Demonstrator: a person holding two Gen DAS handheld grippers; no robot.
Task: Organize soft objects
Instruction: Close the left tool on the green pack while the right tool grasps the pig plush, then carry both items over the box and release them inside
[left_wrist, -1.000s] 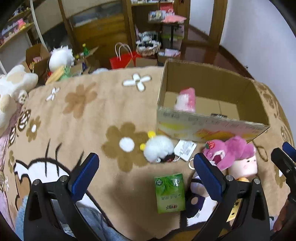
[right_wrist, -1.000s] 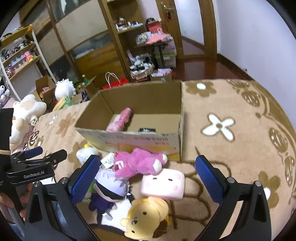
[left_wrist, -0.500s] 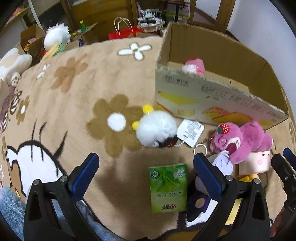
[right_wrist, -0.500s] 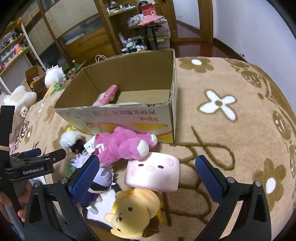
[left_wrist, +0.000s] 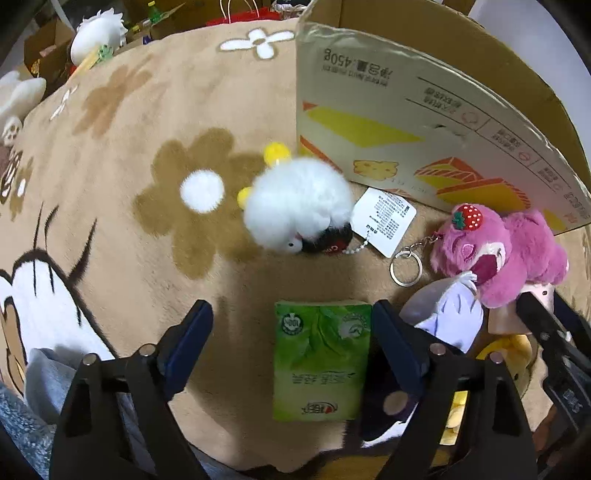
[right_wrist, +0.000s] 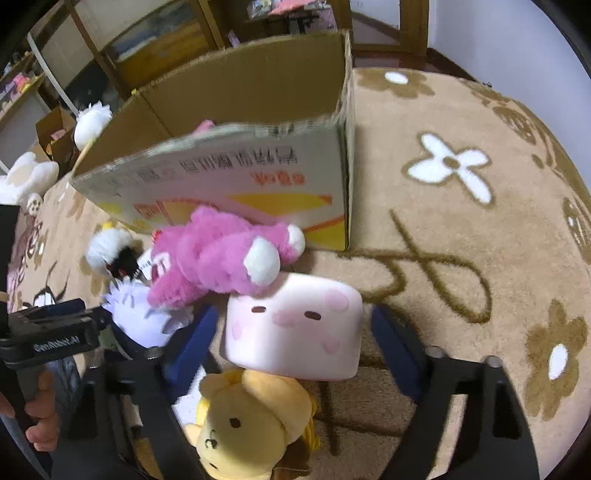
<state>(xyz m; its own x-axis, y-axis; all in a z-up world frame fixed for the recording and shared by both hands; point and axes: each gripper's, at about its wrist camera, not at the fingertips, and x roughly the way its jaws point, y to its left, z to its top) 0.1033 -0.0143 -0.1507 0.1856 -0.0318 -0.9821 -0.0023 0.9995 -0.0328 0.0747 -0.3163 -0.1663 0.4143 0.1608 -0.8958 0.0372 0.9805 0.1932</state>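
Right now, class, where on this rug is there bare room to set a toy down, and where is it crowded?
Bare patches: the rug right of the cardboard box, and the stretch left of the white fluffy toy. Crowded: in front of the box, where the pink bear, pink block plush, yellow plush and green tissue pack cluster.

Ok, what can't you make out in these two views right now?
- Cardboard box contents: left wrist view, its near wall hides them; right wrist view shows only a pink sliver.
- Purple-haired doll: face hidden behind the left tongs.
- Box lettering: right wrist view, motion-blurred.
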